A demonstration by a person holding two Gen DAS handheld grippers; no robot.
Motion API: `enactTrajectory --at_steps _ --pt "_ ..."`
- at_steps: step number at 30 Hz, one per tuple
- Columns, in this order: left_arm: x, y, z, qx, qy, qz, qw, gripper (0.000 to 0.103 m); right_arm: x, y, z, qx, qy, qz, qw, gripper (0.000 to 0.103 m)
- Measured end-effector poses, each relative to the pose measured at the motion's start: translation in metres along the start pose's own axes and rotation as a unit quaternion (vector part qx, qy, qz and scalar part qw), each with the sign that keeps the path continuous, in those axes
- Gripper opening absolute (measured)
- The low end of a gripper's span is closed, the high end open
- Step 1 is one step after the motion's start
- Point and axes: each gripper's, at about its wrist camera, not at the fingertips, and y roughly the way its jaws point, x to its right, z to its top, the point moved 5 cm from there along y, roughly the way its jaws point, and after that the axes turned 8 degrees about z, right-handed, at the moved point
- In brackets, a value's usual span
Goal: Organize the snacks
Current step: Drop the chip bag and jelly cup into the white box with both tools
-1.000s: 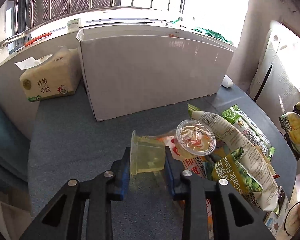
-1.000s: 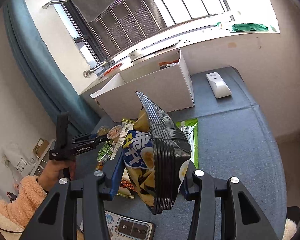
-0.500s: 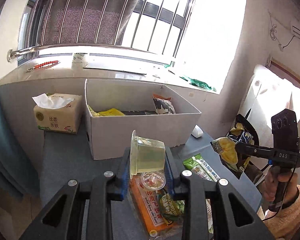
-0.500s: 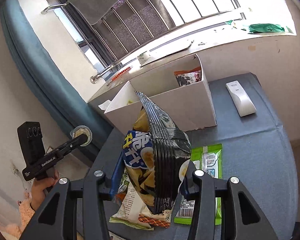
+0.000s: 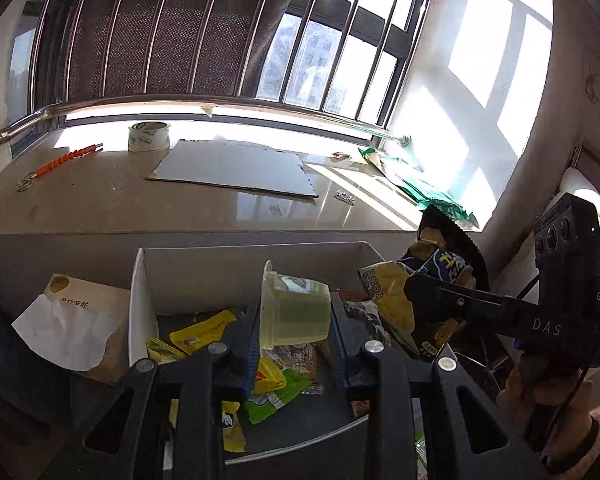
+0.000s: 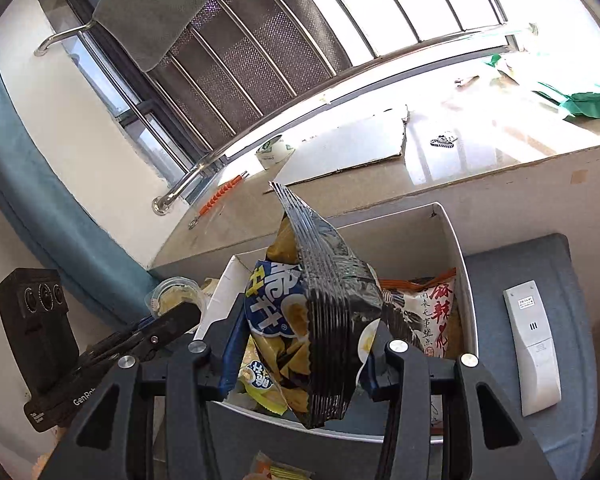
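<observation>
My left gripper [image 5: 294, 344] is shut on a clear cup of yellowish jelly [image 5: 296, 312], which hangs over the open white cardboard box [image 5: 140, 292]. Several snack packets [image 5: 204, 332] lie on the box floor below it. My right gripper [image 6: 300, 356] is shut on a black and blue crisp bag [image 6: 320, 320], held upright above the same box [image 6: 466, 280]. A red and white snack bag [image 6: 432, 312] leans inside at the right wall. In the right wrist view the left gripper [image 6: 172, 316] with the jelly cup [image 6: 176, 292] sits at the box's left end. The crisp bag [image 5: 440, 280] shows at the right of the left wrist view.
A tissue pack [image 5: 80, 320] stands left of the box. Behind the box runs a windowsill with a tape roll [image 5: 148, 136], a cardboard sheet [image 5: 236, 168] and a green bag [image 5: 420, 188]. A white remote [image 6: 534, 340] lies on the grey table right of the box.
Both grippers have risen and travelled forward from the snack pile on the table to above the open box, each still holding its item. The box interior has come into view.
</observation>
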Motion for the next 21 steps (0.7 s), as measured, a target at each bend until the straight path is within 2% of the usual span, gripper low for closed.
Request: enactTrajectory --at_steps 2,4,5,6,7,9,11,13,21 --pt "-0.004 0.017 0.003 -0.013 -0.010 0.004 0.9999 0.032 0.002 0.009 0.006 -0.010 -0.019 -0.021 1.000 0.051" --pt "-0.010 0.027 0.005 -0.020 -0.021 0.011 0.9995 0.034 0.004 0.012 0.009 -0.010 -0.026 -0.021 0.999 0.053" --pt "-0.013 0.030 0.004 -0.028 -0.030 0.015 0.9991 0.051 0.005 0.011 0.011 -0.007 -0.022 -0.018 1.000 0.072" --pt "-0.016 0.032 0.003 -0.035 -0.039 0.018 0.9985 0.089 0.007 0.010 0.012 0.000 -0.013 -0.017 1.000 0.088" --pt "-0.019 0.029 0.002 -0.026 -0.048 0.022 0.9983 0.103 0.009 0.007 0.013 0.007 -0.005 -0.018 1.000 0.103" --pt "-0.019 0.021 0.003 -0.011 -0.047 0.031 0.9984 0.103 0.014 0.001 0.016 0.024 0.003 -0.027 0.999 0.103" --pt "-0.015 0.016 0.002 -0.014 -0.033 0.042 0.9985 0.103 0.020 -0.001 0.015 0.019 0.005 -0.039 0.999 0.103" --pt "-0.013 0.012 0.001 -0.013 -0.020 0.060 0.9979 0.103 0.021 -0.004 0.014 0.010 0.002 -0.034 0.999 0.103" --pt "0.004 -0.040 -0.003 0.024 0.005 0.061 0.9978 0.103 -0.002 -0.044 0.002 0.035 -0.036 -0.042 0.998 0.103"
